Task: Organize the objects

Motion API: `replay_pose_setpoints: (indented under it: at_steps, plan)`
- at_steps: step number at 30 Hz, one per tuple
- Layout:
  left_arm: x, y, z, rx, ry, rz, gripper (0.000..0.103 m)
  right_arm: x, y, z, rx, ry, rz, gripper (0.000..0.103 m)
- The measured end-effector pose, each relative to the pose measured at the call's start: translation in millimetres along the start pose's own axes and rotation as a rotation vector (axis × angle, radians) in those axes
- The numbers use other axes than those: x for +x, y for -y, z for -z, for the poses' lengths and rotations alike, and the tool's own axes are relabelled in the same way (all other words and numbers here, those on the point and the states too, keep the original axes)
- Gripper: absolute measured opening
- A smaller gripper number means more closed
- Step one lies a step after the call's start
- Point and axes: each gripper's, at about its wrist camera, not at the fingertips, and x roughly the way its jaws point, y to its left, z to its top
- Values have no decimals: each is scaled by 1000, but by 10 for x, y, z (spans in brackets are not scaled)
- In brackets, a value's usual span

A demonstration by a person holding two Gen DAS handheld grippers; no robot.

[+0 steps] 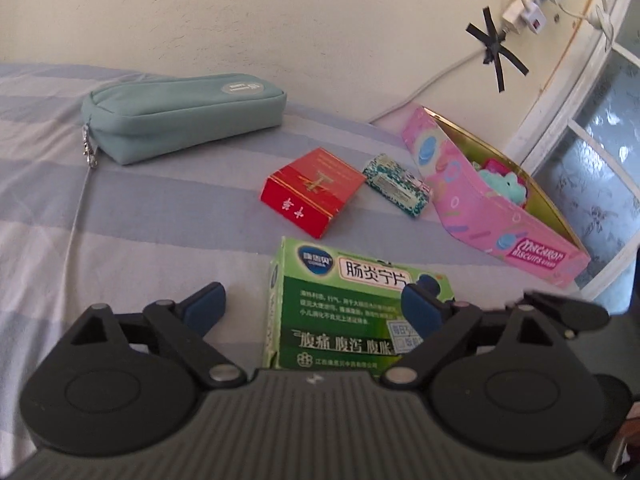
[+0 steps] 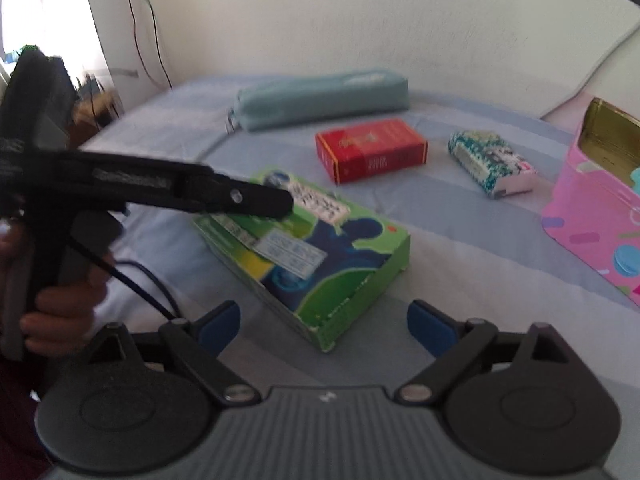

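Note:
A green medicine box [image 1: 352,312] lies flat on the striped bedsheet [image 1: 140,220]. My left gripper [image 1: 314,306] stands open around its near end; the right pad overlaps the box top and the left pad is clear of it. In the right wrist view the same green box [image 2: 320,248] points its near corner between the wide-open jaws of my right gripper [image 2: 326,322], untouched. One of the left gripper's fingers [image 2: 256,200] hangs over the box's far end, held by a hand [image 2: 60,304].
Beyond the green box lie a red box [image 1: 312,190], a small teal-patterned box [image 1: 398,184] and a teal zip pouch [image 1: 180,112]. An open pink biscuit tin [image 1: 480,208] with soft items stands at the right, near a window frame [image 1: 560,128]. A taped power strip [image 1: 528,4] hangs on the wall.

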Motion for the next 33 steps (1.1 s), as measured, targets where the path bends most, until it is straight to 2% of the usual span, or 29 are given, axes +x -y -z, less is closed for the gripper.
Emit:
replay_pose_setpoints:
  at_steps: [3, 5, 6, 10, 14, 18, 21, 24, 28, 31, 33]
  plan:
    - [13, 25, 8, 13, -8, 33, 89, 100, -36, -48, -49, 7, 19, 97]
    - [20, 58, 15, 33, -11, 34, 84, 164, -61, -78, -76, 11, 25, 92]
    - [20, 63, 20, 37, -8, 27, 84, 181, -87, -86, -95, 17, 25, 89]
    - [4, 71, 24, 38, -11, 40, 83, 199, -140, -93, -126, 40, 28, 85]
    - [-95, 226, 75, 123, 24, 61, 83, 121, -189, -16, -134, 69, 56, 85]
    - [-154, 442, 116, 223, 77, 68, 83, -57, -139, 104, -94, 129, 64, 85]
    - [-138, 598, 11, 210, 73, 65, 83, -163, -82, 186, -64, 171, 81, 83]
    - [-100, 811, -192, 216, 88, 88, 84, -310, 9, 220, -49, 227, 97, 82]
    - [10, 1286, -506, 298, 137, 142, 84, -605, 264, 191, -7, 333, 133, 82]
    - [226, 1708, -719, 357, 161, 206, 84, -865, 522, 161, 19, 415, 200, 82]
    - [466, 2003, -831, 381, 144, 241, 84, -1030, 751, 154, 40, 456, 252, 82]
